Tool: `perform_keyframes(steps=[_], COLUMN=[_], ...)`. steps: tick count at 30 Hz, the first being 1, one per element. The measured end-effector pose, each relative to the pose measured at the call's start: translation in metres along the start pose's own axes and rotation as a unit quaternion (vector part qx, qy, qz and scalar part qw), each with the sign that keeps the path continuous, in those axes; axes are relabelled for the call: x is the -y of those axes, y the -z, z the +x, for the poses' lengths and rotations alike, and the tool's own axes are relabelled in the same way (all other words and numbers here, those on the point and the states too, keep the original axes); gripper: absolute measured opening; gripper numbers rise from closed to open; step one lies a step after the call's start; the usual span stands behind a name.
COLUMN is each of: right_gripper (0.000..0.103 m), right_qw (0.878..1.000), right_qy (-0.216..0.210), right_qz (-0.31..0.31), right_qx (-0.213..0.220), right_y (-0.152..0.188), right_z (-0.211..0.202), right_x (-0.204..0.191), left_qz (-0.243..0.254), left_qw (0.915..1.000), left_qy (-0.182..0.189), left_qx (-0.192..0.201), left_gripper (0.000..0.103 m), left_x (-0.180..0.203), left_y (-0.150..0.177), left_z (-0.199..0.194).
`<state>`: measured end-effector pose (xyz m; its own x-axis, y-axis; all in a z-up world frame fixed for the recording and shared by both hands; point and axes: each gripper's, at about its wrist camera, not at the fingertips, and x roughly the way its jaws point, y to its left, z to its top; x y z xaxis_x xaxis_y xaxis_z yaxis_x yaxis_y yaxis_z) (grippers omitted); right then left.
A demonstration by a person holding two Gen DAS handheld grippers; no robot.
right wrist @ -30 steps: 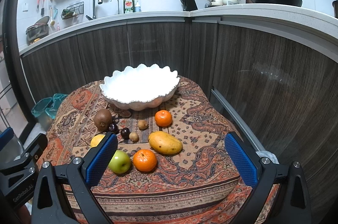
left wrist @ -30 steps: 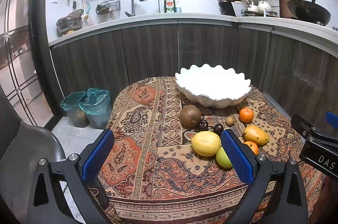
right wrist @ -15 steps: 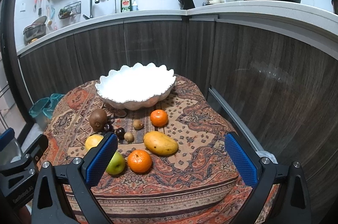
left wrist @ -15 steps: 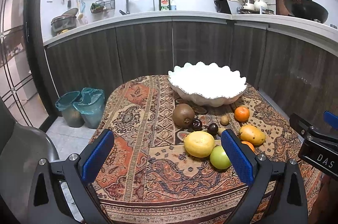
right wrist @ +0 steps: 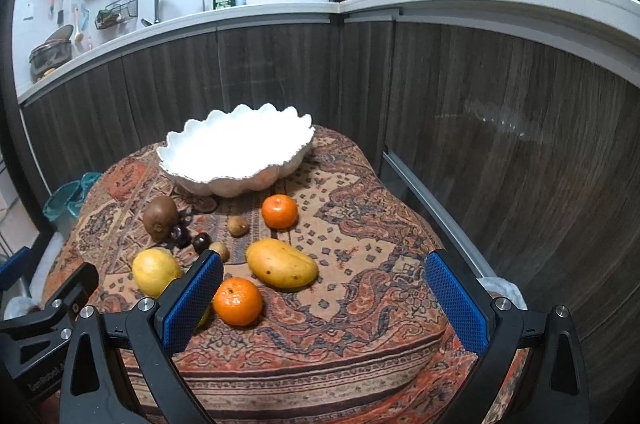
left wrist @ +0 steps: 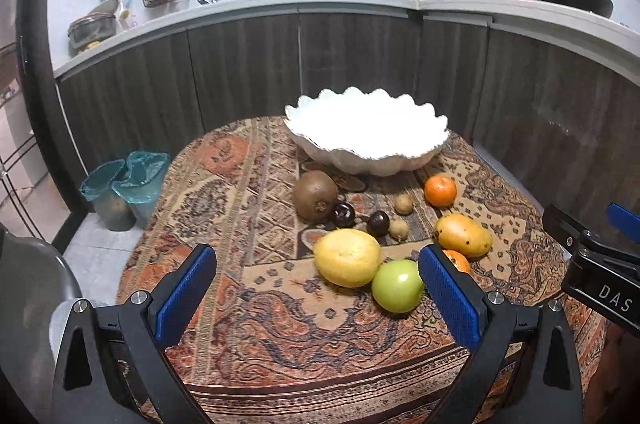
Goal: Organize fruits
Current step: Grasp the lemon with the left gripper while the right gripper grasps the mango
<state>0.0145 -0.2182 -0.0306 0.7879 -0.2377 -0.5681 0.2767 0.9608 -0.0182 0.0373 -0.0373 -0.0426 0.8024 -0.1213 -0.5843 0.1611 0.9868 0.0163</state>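
Note:
A white scalloped bowl [left wrist: 366, 133] stands empty at the back of the patterned tablecloth [left wrist: 248, 288]; it also shows in the right wrist view [right wrist: 236, 151]. In front of it lie a brown kiwi [left wrist: 315, 200], two dark plums [left wrist: 344, 215], two small brown fruits [left wrist: 404, 203], a yellow lemon [left wrist: 347, 257], a green apple [left wrist: 397, 286], a mango [right wrist: 281, 268] and two oranges [right wrist: 237, 301] [right wrist: 279, 211]. My left gripper [left wrist: 316, 288] is open and empty, near the lemon and apple. My right gripper [right wrist: 324, 298] is open and empty, near the front orange and mango.
Dark wood cabinets [left wrist: 240, 63] curve closely behind and to the right of the table. Two bins with teal bags [left wrist: 128, 183] stand on the floor at the left. A grey chair [left wrist: 28, 288] is at the near left.
Both grippers have moved forward and slightly lower toward the fruit; the fruits now sit closer and larger in both views. Nothing on the table has moved.

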Motion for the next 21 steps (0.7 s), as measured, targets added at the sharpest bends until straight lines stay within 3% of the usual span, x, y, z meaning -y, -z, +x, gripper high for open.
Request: perform_keyframes(steps=[11,21], right_gripper=[0.102,0.102], right_qw=[1.000,0.999], right_qy=[0.001,0.006], right_qz=[-0.001,-0.016], right_qx=[-0.011,-0.034], right_y=[-0.001,-0.016], right_z=[0.018,0.059], right_x=[0.001,-0.005], left_qz=[-0.005,-0.011], left_qw=[0.9993,0.9955], left_qy=[0.021,0.013], left_qx=[-0.031,-0.094], left_gripper=[0.103,0.101], left_x=[0.006,0.005], left_y=[-0.007,-0.017], left_z=[0.033,0.078])
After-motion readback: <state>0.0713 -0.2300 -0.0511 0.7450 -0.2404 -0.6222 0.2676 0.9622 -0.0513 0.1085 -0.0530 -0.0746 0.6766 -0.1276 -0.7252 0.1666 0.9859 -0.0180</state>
